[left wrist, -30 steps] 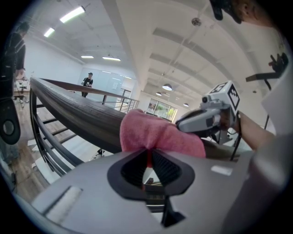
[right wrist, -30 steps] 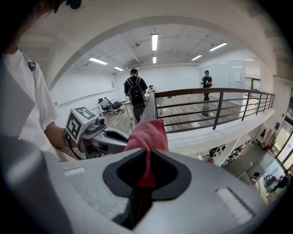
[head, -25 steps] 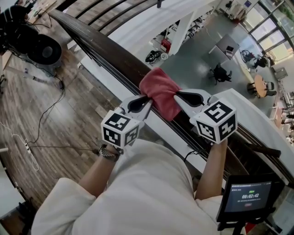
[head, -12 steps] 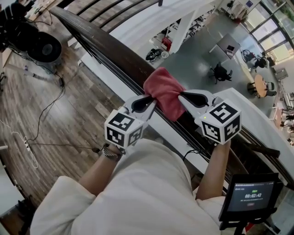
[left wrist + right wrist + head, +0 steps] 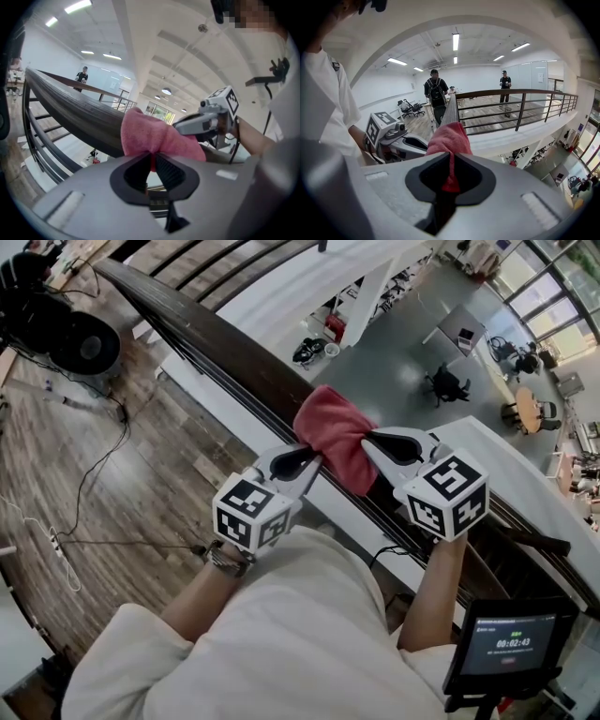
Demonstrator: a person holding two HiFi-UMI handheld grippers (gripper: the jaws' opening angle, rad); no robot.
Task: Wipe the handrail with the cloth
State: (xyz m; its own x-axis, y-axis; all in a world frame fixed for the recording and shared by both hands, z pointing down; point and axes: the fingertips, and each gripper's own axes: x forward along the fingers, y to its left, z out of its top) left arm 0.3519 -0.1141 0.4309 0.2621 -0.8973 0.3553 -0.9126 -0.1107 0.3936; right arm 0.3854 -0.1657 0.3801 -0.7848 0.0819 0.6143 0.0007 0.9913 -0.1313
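A soft, light cloth (image 5: 334, 434) drapes over the rail (image 5: 225, 357), left gripper (image 5: 302, 461) and right gripper (image 5: 380, 443) jaws each clamped on an edge; edges likely give the surest hold.

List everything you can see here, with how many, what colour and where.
handrail: one, dark brown, running diagonally across
cloth: one, pink-red, draped over the handrail
round device: one, black, on the wood floor, upper left
cables: a few, black and white, trailing over the wood floor
screen: one, black, lower right
bystanders: two, dark clothes, far along the balcony
left gripper: one, grey, shut on the cloth
right gripper: one, grey, shut on the cloth
shirt: one, white, bottom centre
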